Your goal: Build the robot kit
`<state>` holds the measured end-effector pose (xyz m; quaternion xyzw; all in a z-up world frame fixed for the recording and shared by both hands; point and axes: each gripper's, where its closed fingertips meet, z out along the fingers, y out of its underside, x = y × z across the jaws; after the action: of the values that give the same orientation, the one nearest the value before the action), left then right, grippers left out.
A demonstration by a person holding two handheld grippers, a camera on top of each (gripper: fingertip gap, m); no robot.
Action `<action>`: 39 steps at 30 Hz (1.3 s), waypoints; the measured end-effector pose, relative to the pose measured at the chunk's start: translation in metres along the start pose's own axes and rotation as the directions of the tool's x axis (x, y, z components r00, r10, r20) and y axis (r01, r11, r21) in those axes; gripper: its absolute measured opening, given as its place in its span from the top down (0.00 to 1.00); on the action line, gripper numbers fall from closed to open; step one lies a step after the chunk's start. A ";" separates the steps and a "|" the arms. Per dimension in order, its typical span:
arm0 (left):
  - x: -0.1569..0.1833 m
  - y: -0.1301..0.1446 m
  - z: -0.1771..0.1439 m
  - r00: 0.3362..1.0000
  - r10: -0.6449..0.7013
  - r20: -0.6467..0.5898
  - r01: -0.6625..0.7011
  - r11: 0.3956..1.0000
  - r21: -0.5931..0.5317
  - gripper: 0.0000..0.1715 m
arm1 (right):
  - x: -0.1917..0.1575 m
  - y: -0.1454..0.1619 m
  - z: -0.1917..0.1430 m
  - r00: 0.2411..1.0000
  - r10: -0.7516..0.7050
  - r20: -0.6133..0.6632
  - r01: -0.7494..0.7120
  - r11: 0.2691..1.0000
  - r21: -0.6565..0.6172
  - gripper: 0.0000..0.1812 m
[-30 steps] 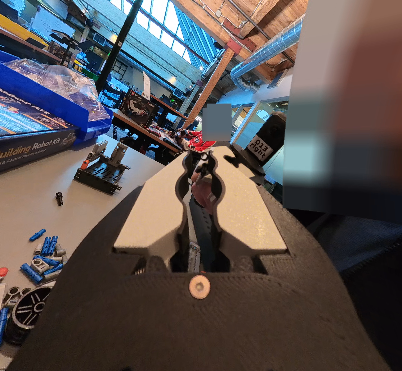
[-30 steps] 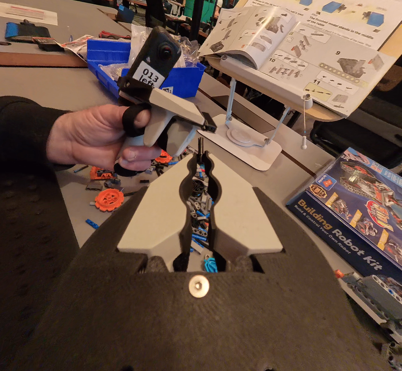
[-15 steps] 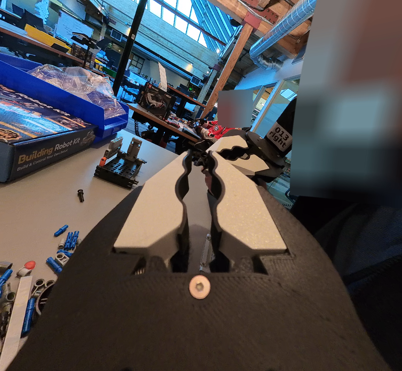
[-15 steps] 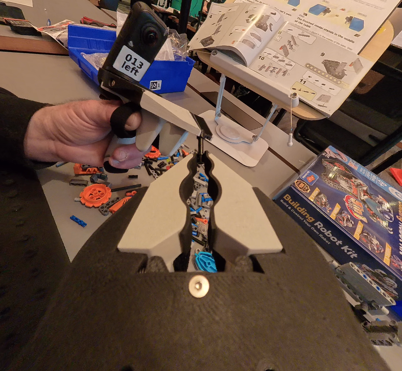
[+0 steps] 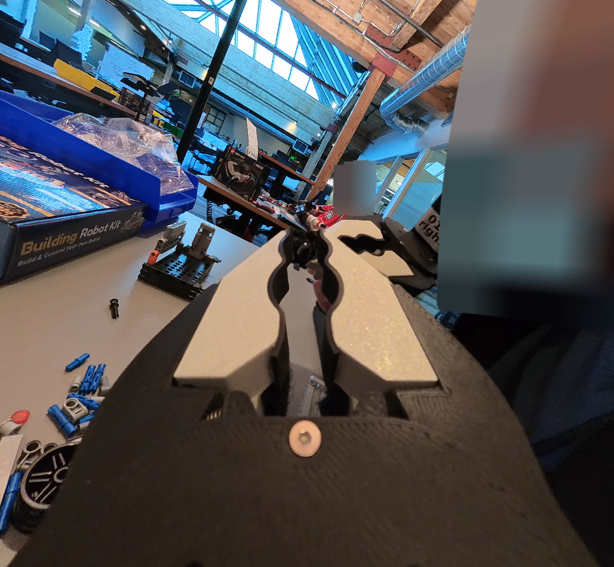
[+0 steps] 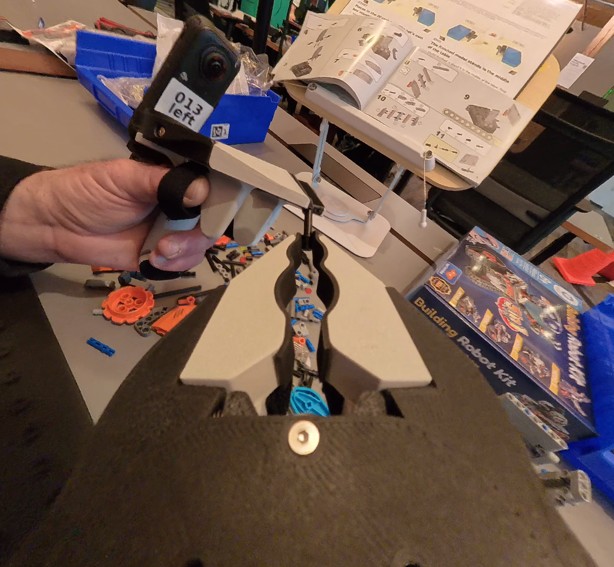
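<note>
Right tongs and left tongs pinch same black pin tip-to-tip (midair); hand grips left handle.

Two grippers, one kit box, one orange gear.

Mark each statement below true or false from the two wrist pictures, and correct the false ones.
1. The right gripper pinches a thin black rod at its tips. True.
2. The left gripper meets the top of that same rod. True.
3. The instruction booklet lies flat on the table. False: it rests open on a tilted white stand.
4. The orange gear wheel sits inside the blue bin. False: it lies on the table near the hand.
5. A black pin stands alone on the table in front of the black perforated assembly. True.
</note>
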<state>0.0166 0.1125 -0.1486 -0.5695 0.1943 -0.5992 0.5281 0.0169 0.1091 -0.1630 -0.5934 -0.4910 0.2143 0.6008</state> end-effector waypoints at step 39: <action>-0.013 0.014 -0.002 0.954 0.244 0.173 -0.215 0.962 -0.171 0.94 | -0.001 0.021 0.007 0.950 -0.295 -0.099 0.264 0.932 -0.247 0.99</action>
<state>0.0183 0.1173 -0.1671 -0.6365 0.2520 -0.4593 0.5660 0.0175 0.1164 -0.1844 -0.5961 -0.5504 0.0275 0.5839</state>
